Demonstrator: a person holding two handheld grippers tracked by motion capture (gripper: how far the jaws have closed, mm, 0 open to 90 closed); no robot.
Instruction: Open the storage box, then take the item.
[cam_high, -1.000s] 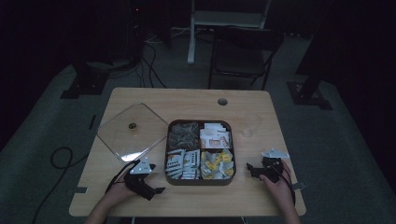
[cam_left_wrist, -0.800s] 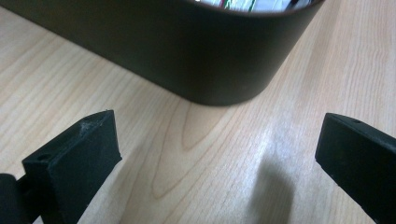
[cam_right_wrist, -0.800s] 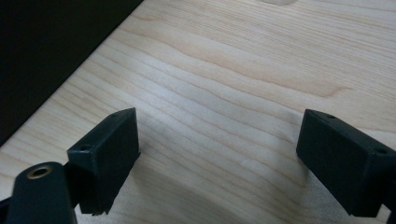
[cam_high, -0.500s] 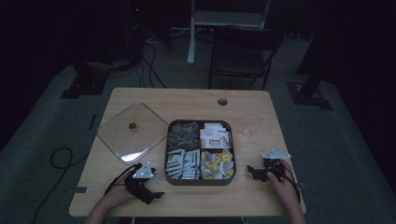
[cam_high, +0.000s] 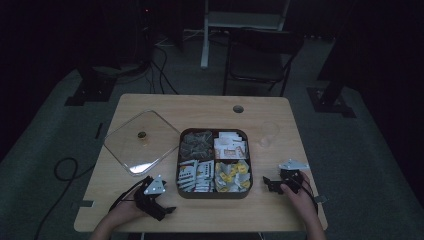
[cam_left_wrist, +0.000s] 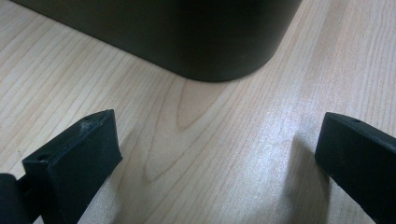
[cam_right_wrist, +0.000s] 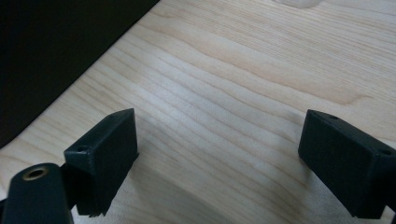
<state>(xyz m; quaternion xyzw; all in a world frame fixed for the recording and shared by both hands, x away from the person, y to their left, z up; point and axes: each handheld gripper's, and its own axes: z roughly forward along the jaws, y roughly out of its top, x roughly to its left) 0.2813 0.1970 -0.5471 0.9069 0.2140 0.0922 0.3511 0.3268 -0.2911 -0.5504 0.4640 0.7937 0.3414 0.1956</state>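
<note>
High view: a dark four-compartment tray (cam_high: 214, 191) sits at the middle of the wooden table (cam_high: 200, 107), holding packets: grey ones rear left, white-and-orange rear right, white ones front left, yellow ones front right. A clear square lid (cam_high: 141, 141) with a small knob lies flat to the tray's left, near it; whether the two touch cannot be told. A clear glass (cam_high: 267, 135) stands right of the tray, apart from it. The left gripper (cam_high: 162, 210) rests on the table by the tray's front left corner, held by a hand (cam_high: 122, 214). The right gripper (cam_high: 267, 182) rests right of the tray's front right corner, held by the other hand (cam_high: 300, 200), pointing toward the tray.

Left gripper view: jaws set wide apart, nothing between them but bare table. The tray's rounded dark corner (cam_left_wrist: 210, 42) lies just ahead, centred between the jaws, not touching them.

Right gripper view: jaws likewise spread wide over bare wood, gripping nothing. The tray's dark wall (cam_right_wrist: 60, 51) crosses the upper left, ahead of the left-hand jaw and apart from it.
</note>
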